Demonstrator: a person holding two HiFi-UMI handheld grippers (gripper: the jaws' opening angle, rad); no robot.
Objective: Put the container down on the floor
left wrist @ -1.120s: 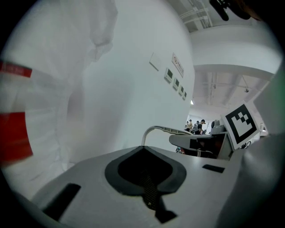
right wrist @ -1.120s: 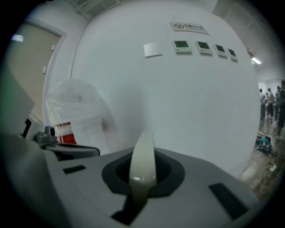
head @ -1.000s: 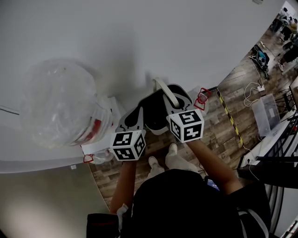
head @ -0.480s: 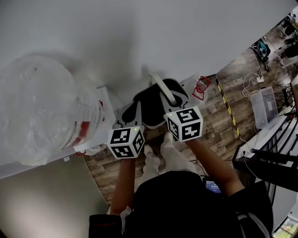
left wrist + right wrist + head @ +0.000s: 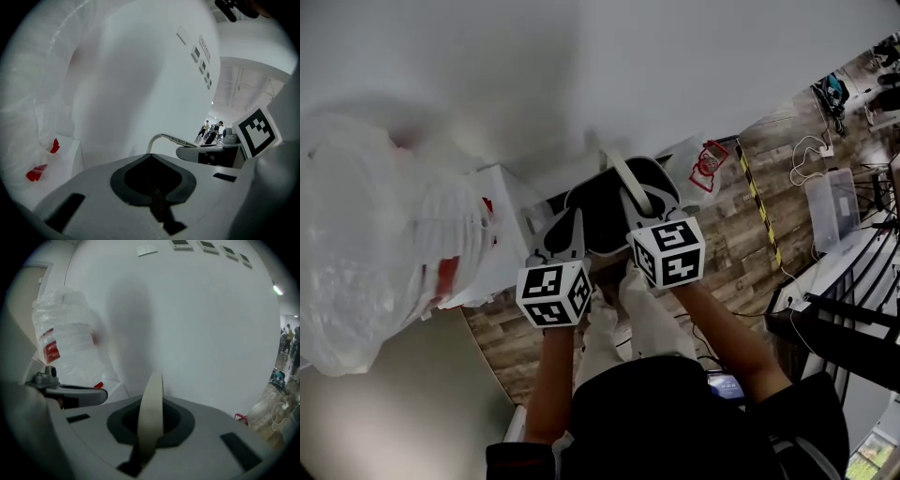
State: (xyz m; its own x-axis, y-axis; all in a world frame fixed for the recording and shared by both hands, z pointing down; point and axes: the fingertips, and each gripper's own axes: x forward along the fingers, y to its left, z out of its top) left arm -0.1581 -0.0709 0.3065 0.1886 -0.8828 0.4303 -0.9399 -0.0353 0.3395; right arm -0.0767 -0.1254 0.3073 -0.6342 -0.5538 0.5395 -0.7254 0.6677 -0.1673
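Observation:
A dark round container (image 5: pixel 602 223) with a white strap handle (image 5: pixel 620 174) hangs between my two grippers, above the wooden floor (image 5: pixel 727 253). My right gripper (image 5: pixel 639 204) is shut on that handle; in the right gripper view the white strap (image 5: pixel 151 413) runs up out of the closed jaws (image 5: pixel 140 448). My left gripper (image 5: pixel 567 225) sits against the container's left side. In the left gripper view its jaws (image 5: pixel 158 202) stand shut with nothing visible between them, and the handle (image 5: pixel 161 137) arcs over toward the right gripper. The container's body is hidden in both gripper views.
A large clear plastic bag over a white, red-labelled tub (image 5: pixel 384 253) stands at the left on a white box (image 5: pixel 504 234). A white wall (image 5: pixel 581 75) lies ahead. A small red-printed bag (image 5: pixel 705 165), yellow-black floor tape (image 5: pixel 761 211), a clear bin (image 5: pixel 831 211) and cables lie right. My shoes (image 5: pixel 639 309) are below.
Both grippers have sunk toward the floor with the container, still close together. The plastic-wrapped tub now looms larger at the left of the head view.

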